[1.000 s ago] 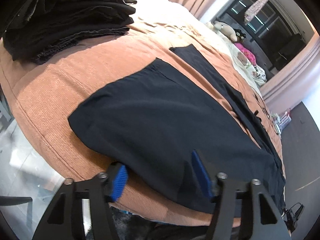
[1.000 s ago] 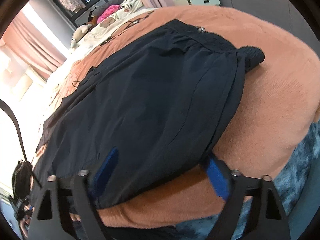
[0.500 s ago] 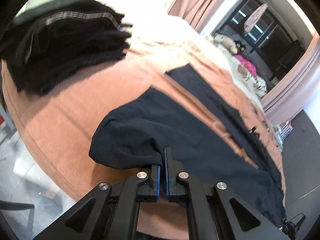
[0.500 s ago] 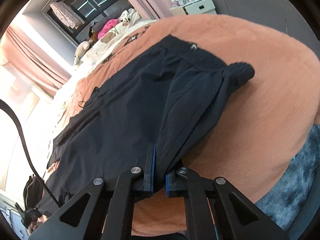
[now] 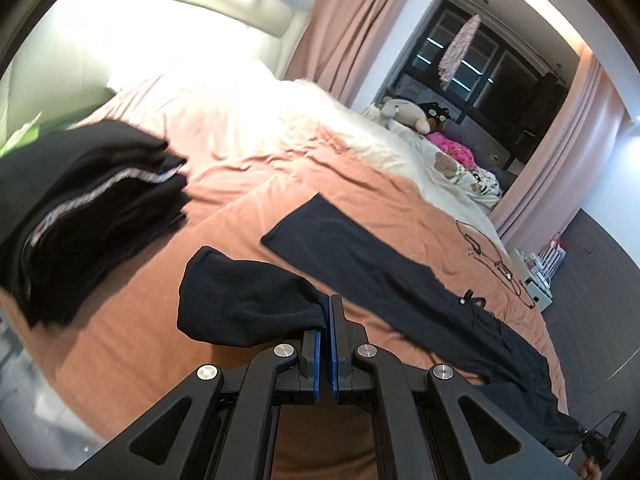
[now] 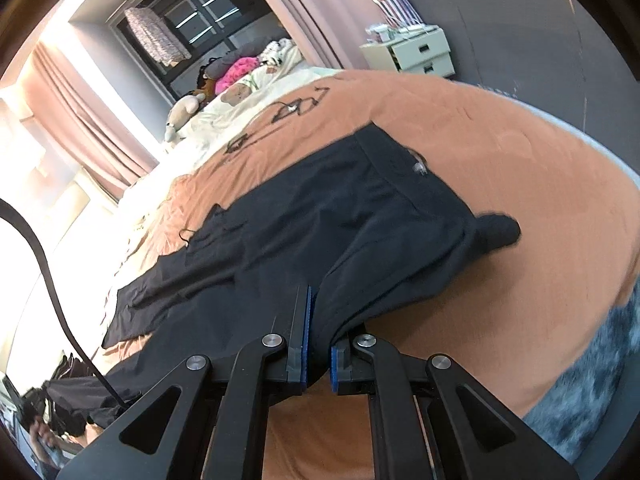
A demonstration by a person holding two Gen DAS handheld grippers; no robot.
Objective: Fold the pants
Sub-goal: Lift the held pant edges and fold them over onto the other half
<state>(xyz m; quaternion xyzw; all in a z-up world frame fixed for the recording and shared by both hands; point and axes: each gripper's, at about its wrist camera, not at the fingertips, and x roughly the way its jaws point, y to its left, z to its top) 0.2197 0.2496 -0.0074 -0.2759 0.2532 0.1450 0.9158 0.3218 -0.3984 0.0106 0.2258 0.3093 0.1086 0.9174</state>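
On the salmon-coloured bedspread (image 5: 132,340), the black pants (image 6: 320,220) lie spread lengthwise, and their near edge has come off the bed since a second ago: then both grippers stood wide open over flat cloth, and now each is clamped on a bunch of it. The left gripper (image 5: 329,344) pinches the hem end of the nearer leg, which hangs from its blue pads as a dark rumpled pouch, while the other leg (image 5: 360,256) lies flat and stretches away toward the waist. The right gripper (image 6: 318,344) has its jaws closed on a fold of fabric near the waistband (image 6: 404,176), and the cloth rises in a tented ridge from the bed into the pads. Both pinches have been raised, the left one noticeably more, so the near leg has peeled clear of the bedspread. I judge this to be the start of the lengthwise fold: the lifted leg looks ready to be carried across and laid on the flat one. The uneven lift could skew the edge, so the two ends will need to travel together. Farther out, a stack of folded dark clothes (image 5: 80,208) sits at the left on the same bed, soft toys (image 5: 404,112) lie by the pink curtains (image 5: 360,28), and a small white drawer unit (image 6: 416,54) stands beyond the bed's far corner.
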